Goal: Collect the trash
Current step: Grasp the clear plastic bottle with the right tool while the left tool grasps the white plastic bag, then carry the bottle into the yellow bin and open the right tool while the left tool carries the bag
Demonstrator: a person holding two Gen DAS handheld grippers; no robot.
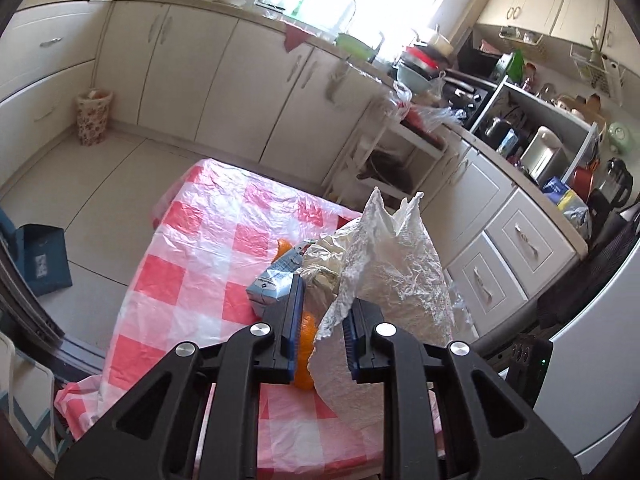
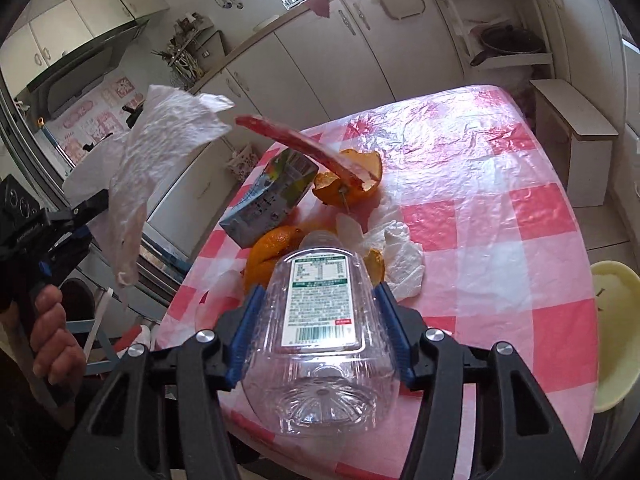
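My left gripper (image 1: 326, 328) is shut on a crumpled white sheet (image 1: 392, 272), which stands up in front of the camera. In the right wrist view the left gripper (image 2: 94, 206) holds that sheet (image 2: 152, 160) in the air beyond the table's left edge. My right gripper (image 2: 320, 312) is shut on a clear plastic bottle (image 2: 320, 340), blue pads pressing both sides, base toward the camera. On the checked tablecloth (image 2: 500, 240) lie a juice carton (image 2: 272, 196), orange peels (image 2: 348, 178), a red wrapper strip (image 2: 300, 146) and a white tissue (image 2: 400, 260). The carton (image 1: 272, 286) and a peel (image 1: 306, 344) show under the left fingers.
A floral bin (image 1: 94, 116) stands on the floor by the cabinets, with a blue box (image 1: 44, 256) nearer. A pale yellow seat (image 2: 612, 320) and a white stool (image 2: 572, 132) flank the table's right side. A hand (image 2: 52, 340) grips the left gripper's handle.
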